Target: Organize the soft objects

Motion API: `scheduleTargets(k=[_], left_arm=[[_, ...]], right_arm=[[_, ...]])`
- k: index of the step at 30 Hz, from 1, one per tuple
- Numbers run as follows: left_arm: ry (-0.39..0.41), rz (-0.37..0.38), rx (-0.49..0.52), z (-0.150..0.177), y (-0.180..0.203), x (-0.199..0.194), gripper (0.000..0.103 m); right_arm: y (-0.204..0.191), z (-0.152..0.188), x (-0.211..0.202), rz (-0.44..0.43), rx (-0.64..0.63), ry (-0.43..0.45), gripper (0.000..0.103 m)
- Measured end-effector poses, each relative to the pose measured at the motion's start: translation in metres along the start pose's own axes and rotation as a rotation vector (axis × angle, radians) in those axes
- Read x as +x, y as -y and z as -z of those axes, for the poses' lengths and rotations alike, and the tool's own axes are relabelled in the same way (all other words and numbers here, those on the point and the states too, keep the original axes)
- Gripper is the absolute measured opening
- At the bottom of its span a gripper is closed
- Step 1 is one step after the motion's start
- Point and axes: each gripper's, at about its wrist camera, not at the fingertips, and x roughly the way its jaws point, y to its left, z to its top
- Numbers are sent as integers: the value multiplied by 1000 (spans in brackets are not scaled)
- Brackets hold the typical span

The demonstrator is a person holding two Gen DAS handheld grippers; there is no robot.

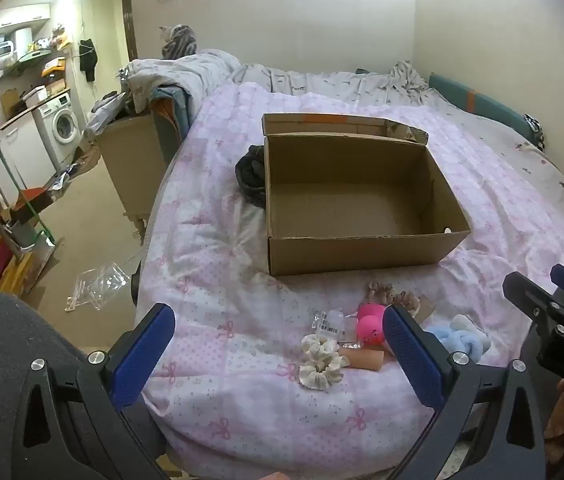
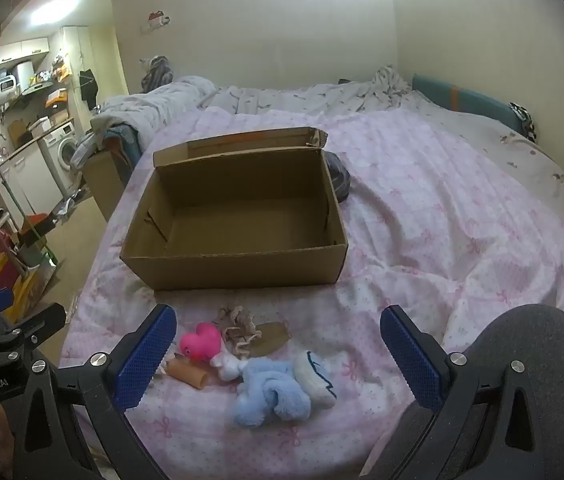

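Note:
An open, empty cardboard box (image 1: 362, 208) (image 2: 237, 220) sits on the pink bedspread. In front of it lie soft items: a pink heart toy (image 1: 370, 322) (image 2: 200, 341), a cream scrunchie (image 1: 322, 360), a beige scrunchie (image 1: 392, 294) (image 2: 237, 326), a blue plush toy (image 1: 460, 338) (image 2: 271, 394), a tan tube (image 1: 364, 359) (image 2: 187, 373) and a small plastic packet (image 1: 328, 322). My left gripper (image 1: 277, 356) is open and empty above the near bed edge. My right gripper (image 2: 277, 356) is open and empty, over the blue plush.
A dark bundle of cloth (image 1: 251, 176) (image 2: 340, 180) lies beside the box. A rumpled duvet (image 1: 185, 76) and a teal pillow (image 1: 482, 106) are at the bed's far end. A wooden cabinet (image 1: 131, 160), a clear bag on the floor (image 1: 97, 284) and a washing machine (image 1: 63, 126) are on the left.

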Motion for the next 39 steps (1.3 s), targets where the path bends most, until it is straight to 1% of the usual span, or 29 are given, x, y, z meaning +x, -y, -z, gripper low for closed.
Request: scheduleTargets(k=[39], left_arm=[[-7, -7, 1, 2, -2, 4, 103]], right_arm=[[-2, 1, 0, 2, -9, 3, 103]])
